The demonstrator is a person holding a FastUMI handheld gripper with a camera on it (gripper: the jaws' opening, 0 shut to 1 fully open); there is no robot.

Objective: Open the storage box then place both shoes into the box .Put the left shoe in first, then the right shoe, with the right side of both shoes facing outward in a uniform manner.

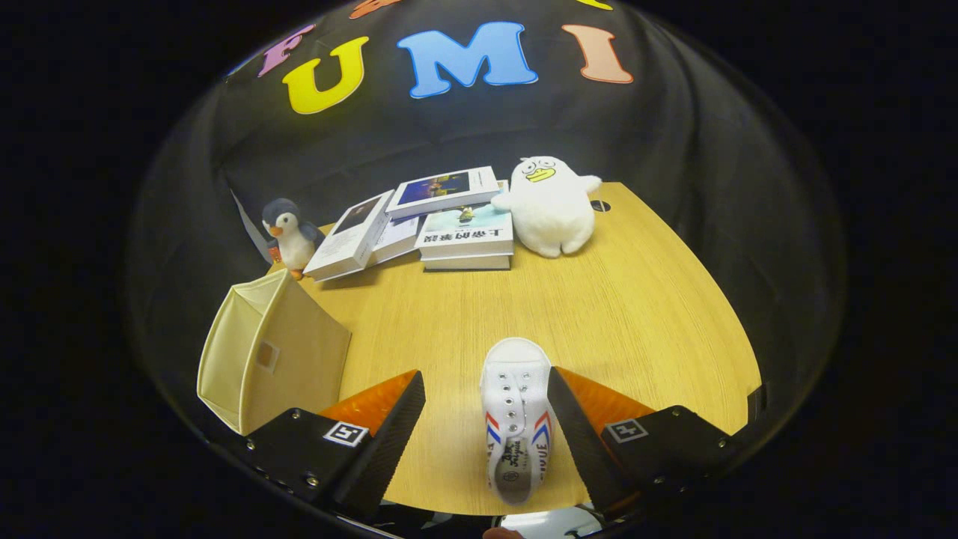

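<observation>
A white canvas shoe [515, 416] with red and blue stripes lies on the wooden table [599, 314], toe pointing away from me. It sits between my fingers, close against the right finger [580, 423], with a wide gap to the left finger [389, 434]. My gripper [486, 397] is open and holds nothing. A cream fabric storage box [263, 352] stands beyond the left finger, its flap and side with a small label window facing me. A bit of something white [550, 522] shows below the table's near edge; I cannot tell what it is.
At the table's far side lie several books [441, 224] in a loose pile. A penguin plush [288, 233] stands behind the box, and a white duck plush [550, 203] sits right of the books. A cable hole [599, 205] is near the duck.
</observation>
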